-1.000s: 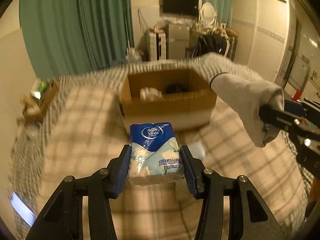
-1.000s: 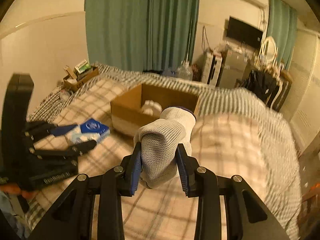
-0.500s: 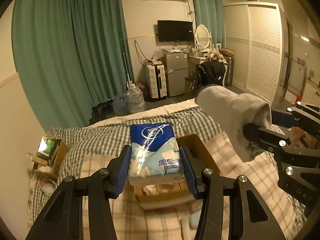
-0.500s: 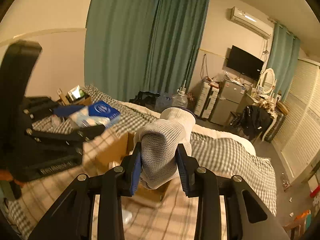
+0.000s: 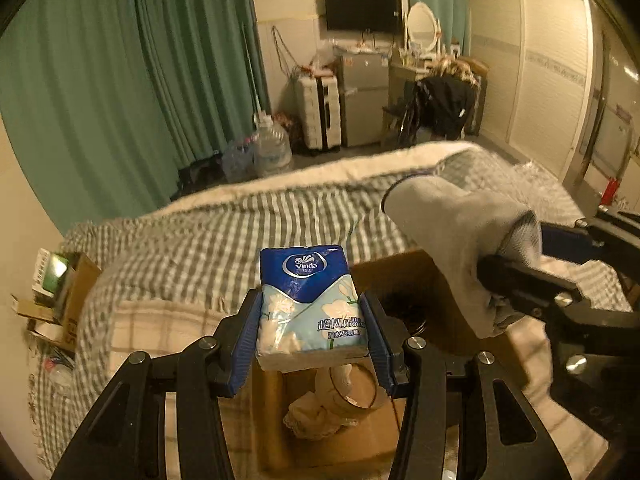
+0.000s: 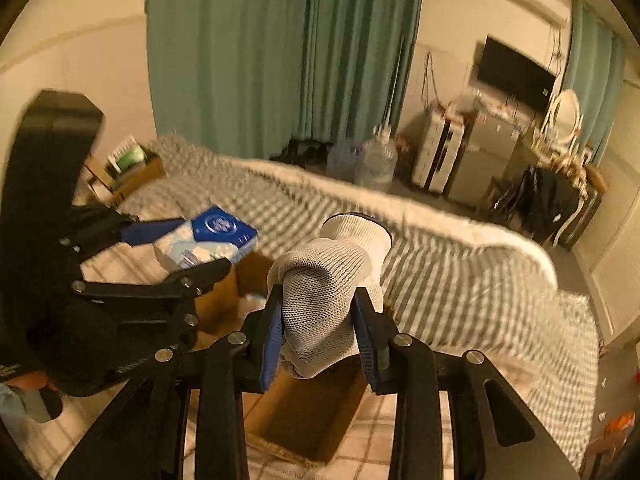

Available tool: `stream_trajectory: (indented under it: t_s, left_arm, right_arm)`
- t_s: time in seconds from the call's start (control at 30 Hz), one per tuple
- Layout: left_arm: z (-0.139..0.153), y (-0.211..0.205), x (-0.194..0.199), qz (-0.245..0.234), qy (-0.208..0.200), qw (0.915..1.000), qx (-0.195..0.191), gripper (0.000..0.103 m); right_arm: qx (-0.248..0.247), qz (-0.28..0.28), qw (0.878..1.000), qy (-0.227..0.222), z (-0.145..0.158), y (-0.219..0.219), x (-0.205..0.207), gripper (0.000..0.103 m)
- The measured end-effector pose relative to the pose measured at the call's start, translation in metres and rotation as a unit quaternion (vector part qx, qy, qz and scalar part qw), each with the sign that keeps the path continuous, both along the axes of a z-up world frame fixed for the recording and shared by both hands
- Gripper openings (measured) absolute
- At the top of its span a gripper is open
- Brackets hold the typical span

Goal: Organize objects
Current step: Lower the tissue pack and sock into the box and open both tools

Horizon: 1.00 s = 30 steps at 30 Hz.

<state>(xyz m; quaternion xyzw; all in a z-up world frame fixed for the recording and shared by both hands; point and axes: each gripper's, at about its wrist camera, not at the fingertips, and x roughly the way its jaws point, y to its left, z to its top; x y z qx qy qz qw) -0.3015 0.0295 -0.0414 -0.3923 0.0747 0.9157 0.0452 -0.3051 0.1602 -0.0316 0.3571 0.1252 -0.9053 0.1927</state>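
At the centre of the left wrist view, a blue-and-white plastic pack of Vinda tissues (image 5: 312, 312) is pinched by the left gripper (image 5: 312, 332) above the open brown cardboard box (image 5: 404, 276). A white knitted glove (image 6: 324, 300) is clamped by the right gripper (image 6: 320, 336) over it. Both are judged not yet dropped in; some items already lie inside.

Two claws holding a tissue pack and a glove above an open box on the bed.

The left claw (image 5: 312, 336) grips a blue and white tissue pack (image 5: 310, 308) upright between its blue pads, the "Vinda" logo at the top. Below and behind it sits an open cardboard box (image 5: 404, 280) on a checked bedspread (image 5: 192, 248), with crumpled pale items showing inside. At right, the right claw (image 5: 516, 264) clamps a grey-white knitted glove (image 5: 452, 240), its cuff pointing left over the box's far side. Beyond the bed hang green curtains (image 5: 132, 80); water jugs (image 5: 272, 148), a white suitcase (image 5: 318, 112), a small fridge (image 5: 362, 96) and a wall television (image 5: 362, 10) stand further back.
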Motion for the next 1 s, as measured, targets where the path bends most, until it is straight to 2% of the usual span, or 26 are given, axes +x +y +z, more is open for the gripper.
stream_trajectory:
  t_s: [0.17, 0.23, 0.37, 0.47, 0.5, 0.53, 0.6, 0.77, 0.83, 0.93, 1.0]
  left_arm:
    - [-0.041, 0.003, -0.012, -0.007, -0.030, 0.9995, -0.009, 0.050]
    - [-0.054, 0.004, -0.015, -0.011, -0.040, 0.9990, -0.014, 0.051]
    - [-0.056, 0.002, -0.016, -0.012, -0.049, 0.9987, 0.002, 0.053]
    - [-0.045, 0.002, -0.008, -0.012, -0.040, 0.9991, 0.000, 0.057]
    - [-0.039, 0.003, -0.004, -0.011, -0.036, 0.9993, -0.004, 0.059]
    - [-0.030, 0.004, 0.002, -0.009, -0.029, 0.9995, -0.010, 0.067]
    - [-0.016, 0.003, 0.012, -0.007, -0.015, 0.9998, -0.013, 0.077]
    - [0.029, -0.001, 0.051, -0.004, 0.019, 0.9998, -0.006, 0.081]
    - [0.040, -0.001, 0.068, 0.001, 0.028, 0.9996, -0.001, 0.092]
    - [0.050, -0.003, 0.095, 0.009, 0.039, 0.9992, 0.003, 0.101]
    - [0.048, -0.003, 0.111, 0.011, 0.041, 0.9991, 0.005, 0.101]
  right_arm:
    - [-0.003, 0.003, 0.999, -0.041, -0.049, 0.005, -0.018, 0.032]
    - [-0.007, 0.002, 0.999, -0.045, -0.058, 0.008, -0.020, 0.032]
    - [-0.030, 0.002, 0.998, -0.048, -0.061, 0.015, -0.017, 0.036]
    - [-0.043, -0.003, 0.999, -0.030, -0.041, 0.020, -0.004, 0.046]
    - [-0.044, -0.005, 0.999, -0.024, -0.035, 0.021, -0.002, 0.056]
    - [-0.044, -0.010, 0.999, -0.017, -0.029, 0.023, -0.001, 0.061]
    - [-0.045, -0.018, 0.999, 0.002, -0.007, 0.025, 0.014, 0.062]
    - [-0.042, -0.038, 0.998, 0.027, 0.043, 0.038, 0.052, 0.064]
    - [-0.037, -0.045, 0.998, 0.036, 0.059, 0.043, 0.071, 0.069]
    - [-0.036, -0.055, 0.997, 0.046, 0.071, 0.053, 0.102, 0.076]
    - [-0.026, -0.057, 0.997, 0.051, 0.071, 0.054, 0.125, 0.084]
